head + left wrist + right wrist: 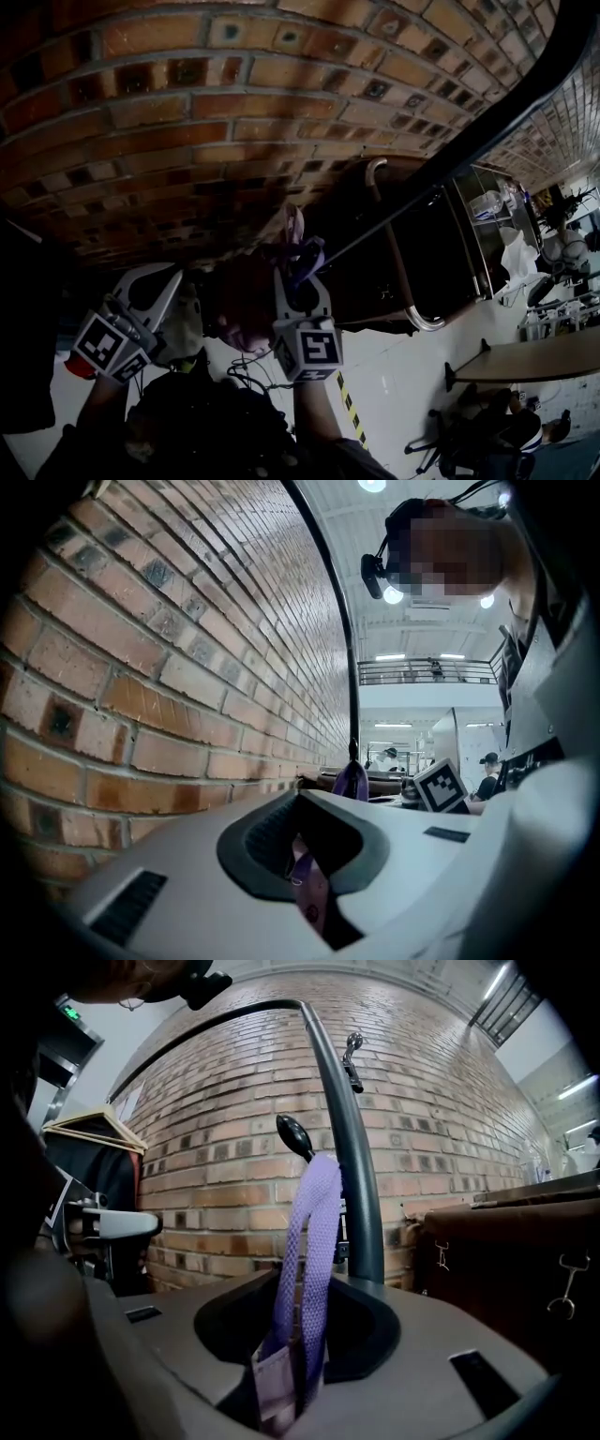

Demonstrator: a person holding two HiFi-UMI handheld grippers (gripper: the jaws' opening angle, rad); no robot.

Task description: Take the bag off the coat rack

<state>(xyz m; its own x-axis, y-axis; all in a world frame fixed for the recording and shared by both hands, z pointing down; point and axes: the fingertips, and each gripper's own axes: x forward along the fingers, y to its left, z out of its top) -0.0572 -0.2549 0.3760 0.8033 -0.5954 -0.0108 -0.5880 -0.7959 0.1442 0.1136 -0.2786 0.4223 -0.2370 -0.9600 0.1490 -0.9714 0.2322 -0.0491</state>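
The black coat rack pole (487, 122) slants down from the upper right in front of the brick wall. In the right gripper view a purple woven strap (314, 1241) loops over a black knob hook (293, 1134) on the pole (352, 1166) and drops between my jaws. My right gripper (300, 1330) is shut on that strap, just under the hook (298, 281). The pinkish bag (246, 314) hangs in shadow between the two grippers. My left gripper (173, 281) sits left of the bag. A second purple strip (307, 885) is pinched in the left gripper's (305, 850) slot.
The brick wall (187, 112) stands close behind the rack. A chrome-tube frame (398, 253) and a dark cabinet (441, 253) lie to the right, with a table (534, 356) and yellow-black floor tape (352, 412) beyond. A wooden hanger with a dark garment (94, 1133) hangs at the left.
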